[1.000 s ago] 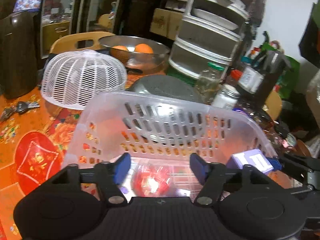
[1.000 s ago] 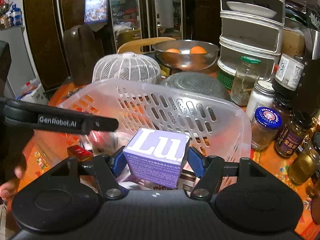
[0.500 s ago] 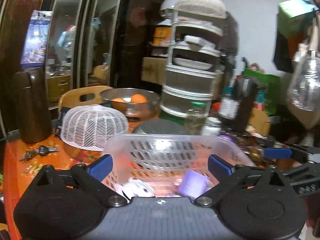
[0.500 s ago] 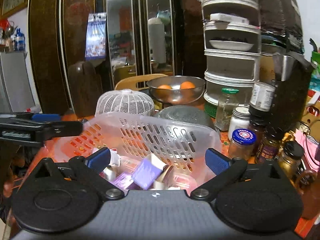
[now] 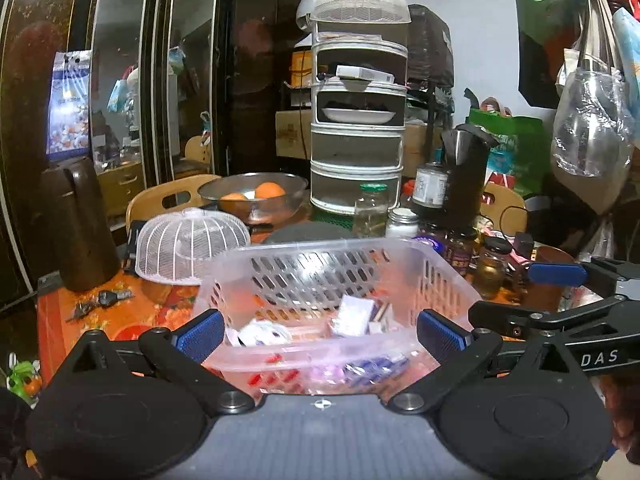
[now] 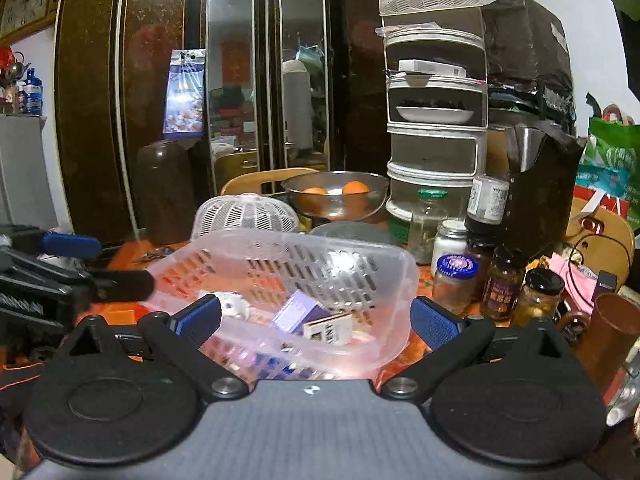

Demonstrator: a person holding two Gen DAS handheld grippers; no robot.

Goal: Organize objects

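Both the left hand-held gripper point(image 5: 320, 336) and the right hand-held gripper point(image 6: 316, 320) have just sprung wide, nothing between their jaws. Just ahead, the clear plastic basket point(image 6: 360, 256) holds the purple box point(image 6: 298, 312) and small packets; jars point(image 6: 454, 280) beyond on the table point(image 5: 120, 312) look unsorted.

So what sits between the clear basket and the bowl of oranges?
In the right wrist view, a grey dome-shaped lid lies between the clear basket and the bowl of oranges.
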